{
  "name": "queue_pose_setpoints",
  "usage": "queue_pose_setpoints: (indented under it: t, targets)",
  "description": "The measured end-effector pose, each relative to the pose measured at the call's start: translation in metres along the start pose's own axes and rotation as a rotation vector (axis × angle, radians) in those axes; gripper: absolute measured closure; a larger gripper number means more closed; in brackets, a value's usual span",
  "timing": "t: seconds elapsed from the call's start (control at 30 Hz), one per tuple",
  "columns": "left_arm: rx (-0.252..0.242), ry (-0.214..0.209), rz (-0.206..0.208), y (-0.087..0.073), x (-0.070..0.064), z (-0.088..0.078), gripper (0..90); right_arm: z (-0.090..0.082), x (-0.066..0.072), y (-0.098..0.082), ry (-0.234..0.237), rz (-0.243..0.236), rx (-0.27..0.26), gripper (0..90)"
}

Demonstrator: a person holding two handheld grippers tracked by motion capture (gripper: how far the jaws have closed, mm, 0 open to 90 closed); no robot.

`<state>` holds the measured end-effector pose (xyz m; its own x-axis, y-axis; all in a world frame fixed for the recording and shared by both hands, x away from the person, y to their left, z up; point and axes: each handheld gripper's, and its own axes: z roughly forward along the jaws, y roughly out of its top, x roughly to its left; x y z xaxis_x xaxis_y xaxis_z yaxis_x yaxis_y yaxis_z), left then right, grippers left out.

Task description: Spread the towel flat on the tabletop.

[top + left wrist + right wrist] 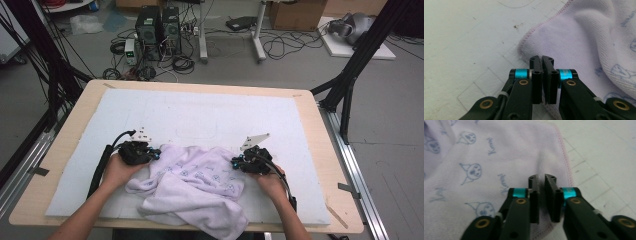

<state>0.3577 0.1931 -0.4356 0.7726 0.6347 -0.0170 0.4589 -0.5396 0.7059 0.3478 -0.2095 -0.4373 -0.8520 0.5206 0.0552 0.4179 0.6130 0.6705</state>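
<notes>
A lavender towel [195,185] printed with small cartoon faces lies crumpled on the near half of the white foam mat [200,112]. My left gripper [158,153] sits at the towel's left edge, held in a hand. In the left gripper view its jaws [541,59] are pressed together over the stitched hem of the towel [586,37]. My right gripper [234,162] sits at the towel's right edge. In the right gripper view its jaws [541,177] stand almost together, and a crease of the towel [486,157] runs up between them.
The mat covers a wooden table [90,92]; its near edge is close under the towel's hanging corner. Black frame posts [350,75] stand at both sides. Computers [157,27], cables and boxes are on the floor beyond the far edge.
</notes>
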Motion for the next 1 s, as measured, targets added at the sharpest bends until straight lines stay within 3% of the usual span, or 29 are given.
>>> queue_pose_setpoints:
  t: [0.17,0.27,0.37,0.5,0.53,0.57,0.6,0.63,0.67,0.73,0.8,0.9,1.0]
  targets:
    - [-0.059,0.034,-0.015,0.007,0.006,-0.014,87.1,-0.006,-0.01,0.005,0.032,0.012,-0.007,87.1]
    - [-0.109,0.087,-0.049,0.023,0.021,-0.021,87.2,-0.015,-0.022,0.02,0.004,0.002,-0.021,87.3]
    - [-0.144,0.16,-0.045,0.056,0.044,-0.029,87.3,-0.033,-0.044,0.051,-0.045,-0.007,-0.056,87.6]
    - [-0.222,0.306,-0.039,0.113,0.077,-0.038,86.8,-0.059,-0.082,0.109,-0.163,-0.021,-0.092,87.4]
    - [-0.229,0.334,-0.055,0.122,0.083,-0.037,84.6,-0.063,-0.091,0.12,-0.196,-0.008,-0.121,84.5]
    - [-0.225,0.348,-0.089,0.126,0.089,-0.034,73.2,-0.064,-0.099,0.128,-0.235,0.002,-0.155,73.5]
    - [-0.214,0.325,-0.114,0.127,0.092,-0.031,62.4,-0.063,-0.107,0.132,-0.251,0.036,-0.167,69.7]
    - [-0.204,0.294,-0.123,0.125,0.094,-0.027,61.6,-0.059,-0.111,0.132,-0.24,0.07,-0.173,66.0]
    - [-0.18,0.27,-0.133,0.122,0.094,-0.022,59.1,-0.054,-0.113,0.13,-0.244,0.082,-0.166,64.4]
    - [-0.143,0.243,-0.116,0.11,0.09,-0.015,55.8,-0.042,-0.111,0.122,-0.226,0.087,-0.134,60.6]
    - [-0.132,0.206,-0.12,0.096,0.085,-0.011,55.3,-0.033,-0.103,0.11,-0.215,0.068,-0.115,59.0]
    - [-0.128,0.148,-0.121,0.074,0.072,-0.008,52.7,-0.021,-0.088,0.093,-0.142,0.091,-0.081,54.7]
    - [-0.116,0.107,-0.087,0.057,0.056,-0.009,51.6,-0.013,-0.064,0.079,-0.125,0.034,-0.095,54.7]
